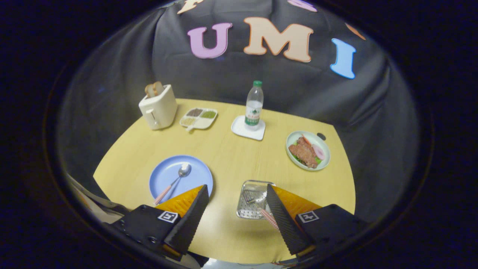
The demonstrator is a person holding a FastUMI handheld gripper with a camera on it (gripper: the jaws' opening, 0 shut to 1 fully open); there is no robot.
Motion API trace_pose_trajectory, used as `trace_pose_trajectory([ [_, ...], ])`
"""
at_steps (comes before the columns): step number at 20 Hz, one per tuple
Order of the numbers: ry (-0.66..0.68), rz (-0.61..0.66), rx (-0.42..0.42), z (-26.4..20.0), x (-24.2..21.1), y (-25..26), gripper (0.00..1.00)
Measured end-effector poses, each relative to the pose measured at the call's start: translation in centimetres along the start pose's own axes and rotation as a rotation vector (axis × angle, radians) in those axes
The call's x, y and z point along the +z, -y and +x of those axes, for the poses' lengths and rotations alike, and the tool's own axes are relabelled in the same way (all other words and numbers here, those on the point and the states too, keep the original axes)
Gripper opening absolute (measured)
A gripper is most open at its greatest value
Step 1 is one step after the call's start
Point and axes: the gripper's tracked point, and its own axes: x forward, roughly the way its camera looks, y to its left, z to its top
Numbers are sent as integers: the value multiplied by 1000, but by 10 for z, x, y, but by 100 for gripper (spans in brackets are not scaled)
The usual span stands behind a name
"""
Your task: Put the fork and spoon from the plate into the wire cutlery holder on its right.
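A blue plate [170, 178] lies on the yellow table just beyond my left finger. A spoon [175, 179] with a red checked handle rests on it, bowl pointing away. To the plate's right stands the metal cutlery holder [251, 203], close against my right finger. The fork [261, 209] lies in the holder, tines at the far end, its checked handle sticking out toward my right finger. My gripper [236, 194] hovers above the table's near edge, open, with bare tabletop between the fingers.
At the back stand a cream toaster [158, 107] with bread, a divided dish [198, 118] of grains, and a water bottle [254, 106] on a white square coaster. A plate of meat and vegetables [308, 150] sits to the right, beyond the holder.
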Motion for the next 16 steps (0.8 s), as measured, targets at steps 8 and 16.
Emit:
trace_pose_trajectory([
  [8,194,86,-145,-14,0,-46,99],
  [16,210,71,-125,8,-23,-109,99],
])
